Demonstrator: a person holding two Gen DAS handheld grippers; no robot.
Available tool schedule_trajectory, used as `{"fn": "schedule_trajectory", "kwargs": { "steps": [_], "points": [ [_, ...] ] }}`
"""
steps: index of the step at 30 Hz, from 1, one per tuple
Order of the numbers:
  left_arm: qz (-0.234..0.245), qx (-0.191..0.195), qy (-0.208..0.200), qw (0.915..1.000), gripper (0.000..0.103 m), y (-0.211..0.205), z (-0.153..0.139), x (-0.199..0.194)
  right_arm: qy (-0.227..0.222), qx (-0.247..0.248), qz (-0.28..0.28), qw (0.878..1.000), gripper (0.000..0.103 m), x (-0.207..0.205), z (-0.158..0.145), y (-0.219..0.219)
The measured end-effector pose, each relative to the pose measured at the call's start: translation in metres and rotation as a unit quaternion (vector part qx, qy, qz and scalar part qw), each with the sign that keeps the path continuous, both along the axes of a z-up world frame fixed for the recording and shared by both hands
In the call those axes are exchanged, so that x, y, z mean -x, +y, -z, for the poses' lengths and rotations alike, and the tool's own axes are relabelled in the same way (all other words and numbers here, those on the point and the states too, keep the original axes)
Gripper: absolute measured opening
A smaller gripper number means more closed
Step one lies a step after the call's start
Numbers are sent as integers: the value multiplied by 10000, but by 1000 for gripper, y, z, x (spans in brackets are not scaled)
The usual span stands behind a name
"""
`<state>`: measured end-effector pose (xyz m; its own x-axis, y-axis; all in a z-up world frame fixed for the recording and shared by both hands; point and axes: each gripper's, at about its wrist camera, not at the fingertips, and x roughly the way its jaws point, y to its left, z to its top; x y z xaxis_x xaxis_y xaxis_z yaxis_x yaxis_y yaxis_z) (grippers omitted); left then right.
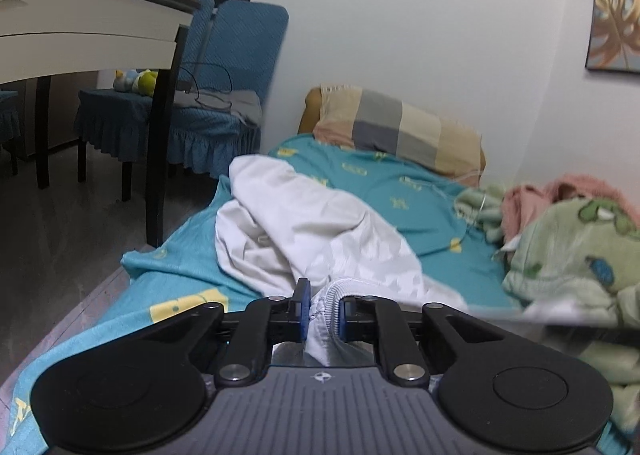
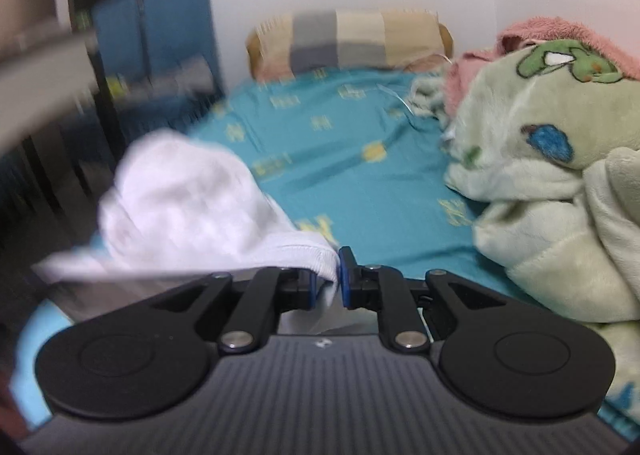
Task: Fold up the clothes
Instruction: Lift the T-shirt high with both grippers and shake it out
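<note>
Closest to the cameras, both claws are clenched on the ribbed hem of a white garment (image 1: pixel 304 227): the left gripper (image 1: pixel 323 313) pinches a fold of it between its blue pads, and the right gripper (image 2: pixel 335 275) nips the hem's corner. From there the garment lies bunched on the teal bedsheet (image 1: pixel 400 191), toward the bed's left edge. A pale green plush blanket (image 2: pixel 540 159) is heaped on the right, a pink one behind it. Farther back a checked pillow (image 1: pixel 400 127) rests against the wall, with blue-covered chairs (image 1: pixel 224 67) off to the left.
</note>
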<state>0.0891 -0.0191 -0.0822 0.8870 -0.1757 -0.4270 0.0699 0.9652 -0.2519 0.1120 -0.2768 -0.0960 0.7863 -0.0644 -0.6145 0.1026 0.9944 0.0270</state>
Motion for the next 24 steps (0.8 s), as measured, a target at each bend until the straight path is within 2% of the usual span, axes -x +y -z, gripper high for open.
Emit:
{"fn": "schedule_trajectory", "kwargs": {
  "steps": [2, 5, 6, 8, 11, 13, 17, 24],
  "points": [
    [-27, 104, -45, 9999, 12, 3, -4, 2, 466, 33, -38, 9989, 15, -8, 18, 3],
    [-11, 327, 42, 9995, 11, 7, -10, 4, 736, -116, 155, 9971, 13, -12, 33, -3],
    [31, 420, 111, 9991, 10, 8, -14, 7, 613, -221, 274, 9975, 13, -10, 30, -6],
    [117, 453, -15, 9989, 10, 5, -32, 15, 166, -486, 554, 9971, 9, -2, 16, -14],
    [196, 519, -411, 9976, 9, 0, -73, 28, -453, -603, 639, 9951, 8, 9, -35, -25],
    [211, 612, -716, 9953, 8, -5, -111, 35, -860, -655, 665, 9919, 7, 16, -71, -33],
    [245, 622, -1475, 9868, 7, -16, -209, 49, -1670, -757, 715, 9805, 7, 30, -144, -48],
    [89, 266, -2672, 9632, 7, -24, -387, 84, -2749, -870, 162, 9574, 7, 69, -325, -64]
  ]
}}
